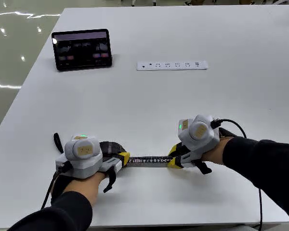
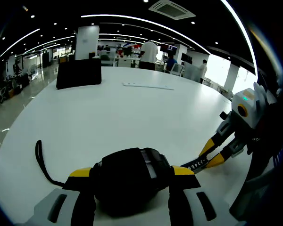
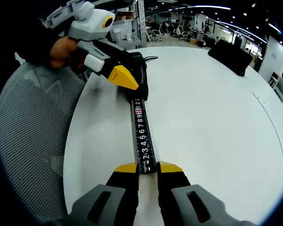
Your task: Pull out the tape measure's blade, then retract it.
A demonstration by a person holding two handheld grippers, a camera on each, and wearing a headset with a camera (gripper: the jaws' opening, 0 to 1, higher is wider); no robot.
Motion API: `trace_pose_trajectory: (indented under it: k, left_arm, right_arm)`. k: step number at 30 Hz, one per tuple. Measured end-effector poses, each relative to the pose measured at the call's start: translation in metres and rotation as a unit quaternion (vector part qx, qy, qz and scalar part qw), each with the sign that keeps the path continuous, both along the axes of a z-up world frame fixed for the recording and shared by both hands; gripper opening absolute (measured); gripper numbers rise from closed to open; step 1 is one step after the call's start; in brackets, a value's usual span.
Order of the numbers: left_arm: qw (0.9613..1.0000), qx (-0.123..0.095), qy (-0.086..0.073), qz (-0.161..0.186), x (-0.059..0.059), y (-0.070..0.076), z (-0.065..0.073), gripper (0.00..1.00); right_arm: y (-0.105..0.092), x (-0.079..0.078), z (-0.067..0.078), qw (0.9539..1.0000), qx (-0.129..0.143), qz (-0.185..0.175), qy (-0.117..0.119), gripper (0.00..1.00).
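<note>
Clamps the black tape measure case (image 2: pixel 129 188) on the white worktop (image 1: pixel 159 96) in the left hand-held gripper (image 2: pixel 132 171) and pinches the tip of its short extended blade (image 3: pixel 140 136) in the right hand-held gripper (image 3: pixel 148 167).

Black tape measure (image 2: pixel 132 181) on white surface (image 1: pixel 183 96), dark blade (image 3: pixel 141 136) w/ white nos. pulled out short way, flat, straight

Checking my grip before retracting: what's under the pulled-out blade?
White table under the blade, which runs between the case in the left gripper and the right gripper. Its tip is covered by the right jaws.
</note>
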State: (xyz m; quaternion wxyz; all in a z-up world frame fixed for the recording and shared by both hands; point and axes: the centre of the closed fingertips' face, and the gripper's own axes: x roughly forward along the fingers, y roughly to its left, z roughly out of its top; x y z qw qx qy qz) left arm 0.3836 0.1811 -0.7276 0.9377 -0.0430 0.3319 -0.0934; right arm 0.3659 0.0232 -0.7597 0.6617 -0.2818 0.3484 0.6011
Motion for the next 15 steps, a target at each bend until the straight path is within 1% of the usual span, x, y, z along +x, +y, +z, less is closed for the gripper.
trace_pose_trajectory:
  k: [7, 15]
  left_arm:
    - [1.0, -0.002, 0.002, -0.001, 0.0, 0.0003, -0.0003, 0.58]
    - [1.0, -0.006, 0.004, 0.0, -0.0001, 0.0, -0.0004, 0.58]
  right_arm:
    - [0.0034, -0.0003, 0.0, 1.0, 0.0, 0.004, -0.003, 0.1]
    - [0.0065, -0.0006, -0.0001, 0.9999, 0.01, 0.007, -0.004, 0.1]
